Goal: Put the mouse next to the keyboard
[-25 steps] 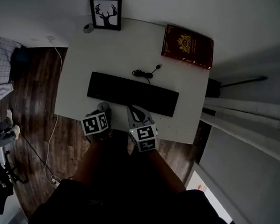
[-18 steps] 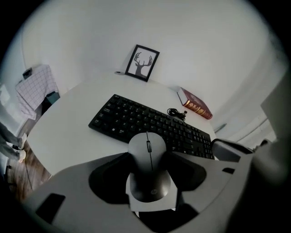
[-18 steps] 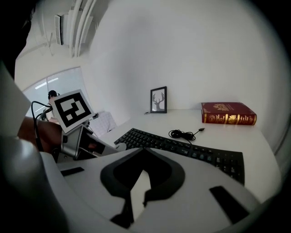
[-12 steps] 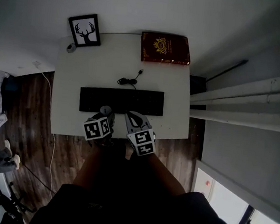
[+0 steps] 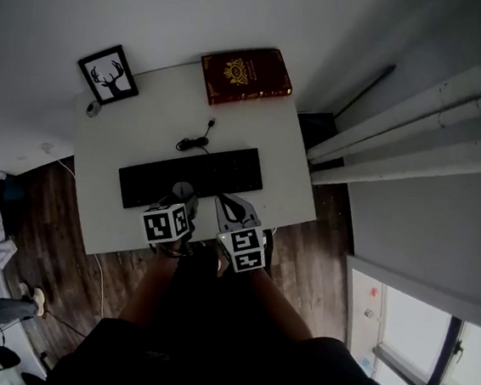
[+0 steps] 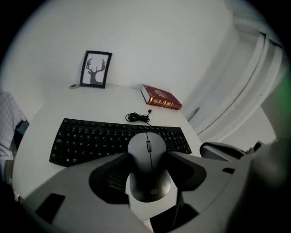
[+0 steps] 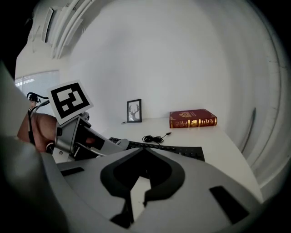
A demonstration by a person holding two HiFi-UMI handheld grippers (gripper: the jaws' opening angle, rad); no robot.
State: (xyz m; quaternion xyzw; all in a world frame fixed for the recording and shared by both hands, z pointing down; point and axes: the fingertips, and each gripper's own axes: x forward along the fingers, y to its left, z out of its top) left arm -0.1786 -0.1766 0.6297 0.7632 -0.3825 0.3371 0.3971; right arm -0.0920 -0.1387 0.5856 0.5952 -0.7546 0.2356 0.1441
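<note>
Left gripper (image 6: 148,157) fingers grip the grey, rounded plastic mouse (image 6: 149,169), held in front of the black flat keyboard (image 6: 91,141). Right gripper (image 7: 143,150) fingers closed, empty. Advisable: carry it beside the keyboard's end, lower it flat onto the white desk (image 6: 104,102), then release.

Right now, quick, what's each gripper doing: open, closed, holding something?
Left gripper: closed on the mouse.
Right gripper: closed, holding nothing.
</note>
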